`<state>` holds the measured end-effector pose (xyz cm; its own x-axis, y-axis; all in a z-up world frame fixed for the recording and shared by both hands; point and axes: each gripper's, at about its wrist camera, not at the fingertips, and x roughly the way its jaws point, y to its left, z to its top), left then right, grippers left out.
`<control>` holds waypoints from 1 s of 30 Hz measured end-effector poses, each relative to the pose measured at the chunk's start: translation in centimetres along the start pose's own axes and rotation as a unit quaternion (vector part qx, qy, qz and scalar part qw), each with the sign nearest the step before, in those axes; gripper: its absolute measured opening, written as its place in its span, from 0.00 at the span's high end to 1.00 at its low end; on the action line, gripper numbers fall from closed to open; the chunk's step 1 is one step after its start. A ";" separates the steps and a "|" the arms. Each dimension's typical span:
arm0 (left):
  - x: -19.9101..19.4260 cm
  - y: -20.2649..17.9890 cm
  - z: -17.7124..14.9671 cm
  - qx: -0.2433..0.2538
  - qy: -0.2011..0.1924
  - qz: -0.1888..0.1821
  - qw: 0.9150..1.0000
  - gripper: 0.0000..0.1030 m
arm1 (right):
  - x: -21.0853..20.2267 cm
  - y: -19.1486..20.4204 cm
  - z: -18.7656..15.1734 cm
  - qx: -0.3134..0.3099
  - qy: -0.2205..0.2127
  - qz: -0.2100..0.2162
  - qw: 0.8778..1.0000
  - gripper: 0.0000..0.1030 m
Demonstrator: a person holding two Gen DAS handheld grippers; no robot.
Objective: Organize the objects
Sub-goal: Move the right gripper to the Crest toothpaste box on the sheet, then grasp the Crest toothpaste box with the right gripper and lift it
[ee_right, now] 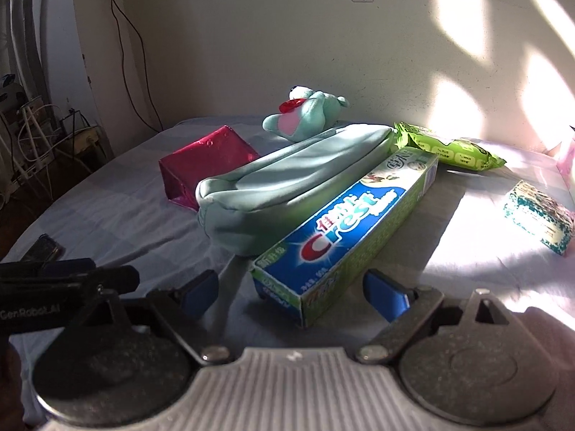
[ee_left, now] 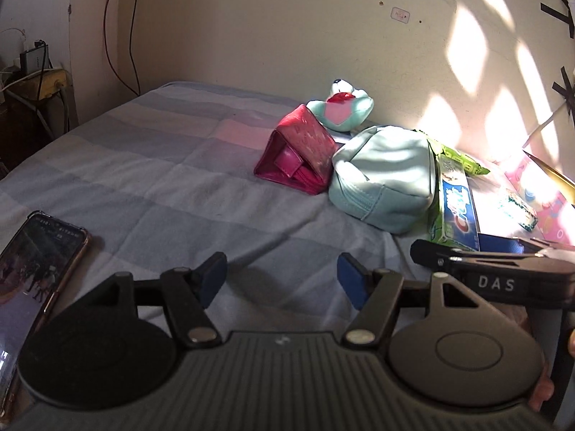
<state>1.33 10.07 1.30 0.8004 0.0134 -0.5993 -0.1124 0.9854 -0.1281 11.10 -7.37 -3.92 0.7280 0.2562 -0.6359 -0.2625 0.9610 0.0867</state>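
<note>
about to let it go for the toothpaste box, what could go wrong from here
1. The toothpaste box leans against the soft teal pouch; the open right gripper straddles only its near end, so closing there may tip or drag the box and shove the pouch.
2. The red wallet rests against the pouch, so a shove could topple it.
3. The phone lies beside the open left gripper and could be knocked.

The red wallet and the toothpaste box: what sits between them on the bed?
The pale teal pouch lies between the red wallet and the toothpaste box, touching both. The right wrist view shows it best.
</note>
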 end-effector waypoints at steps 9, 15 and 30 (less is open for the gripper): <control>-0.2 -2.1 0.2 0.019 -0.002 -0.036 0.999 0.32 | -3.8 -6.2 -2.6 0.001 0.000 -0.012 1.000 0.57; -0.2 -8.0 0.6 0.087 0.006 -0.126 0.988 0.31 | -11.8 -12.2 -7.5 -0.039 0.008 0.041 0.998 0.59; 3.1 -18.3 0.6 0.134 0.061 -0.176 0.973 0.26 | -16.4 -18.7 -10.3 0.016 -0.049 -0.060 0.997 0.39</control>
<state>6.26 -7.80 2.27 0.6845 -0.3369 -0.6465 0.3266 0.9346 -0.1411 -2.42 -30.61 -3.01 0.8116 0.1473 -0.5654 -0.1512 0.9877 0.0403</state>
